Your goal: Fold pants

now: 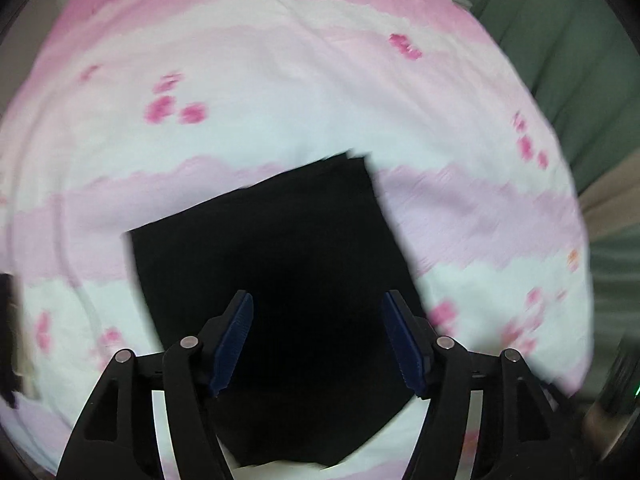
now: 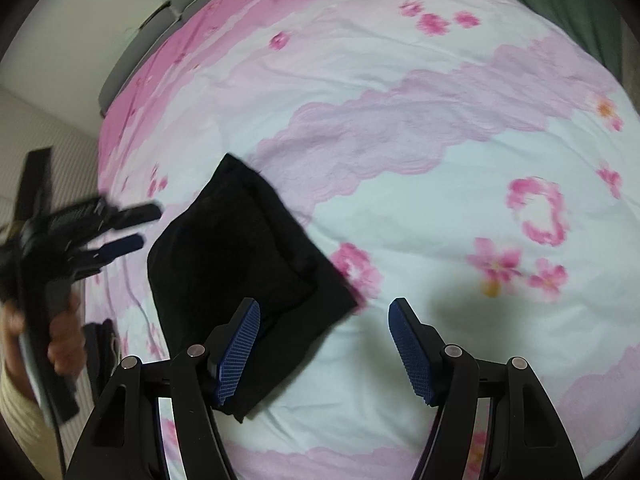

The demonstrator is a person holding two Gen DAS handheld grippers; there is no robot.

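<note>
Black pants (image 1: 276, 264) lying folded into compact rectangle on pink floral bedsheet (image 1: 280, 92). Left gripper (image 1: 318, 336) hovering above them, jaws spread, gripping nothing. Right gripper (image 2: 324, 344) gaping wide, empty; pants sitting at its 10 o'clock.

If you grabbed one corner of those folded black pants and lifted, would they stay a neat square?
Probably not. The folded black fabric pants look soft, with layered edges showing, so they would likely droop and unfold. They seem light, lying flat on the pink flowered bedsheet with barely a dent.
</note>
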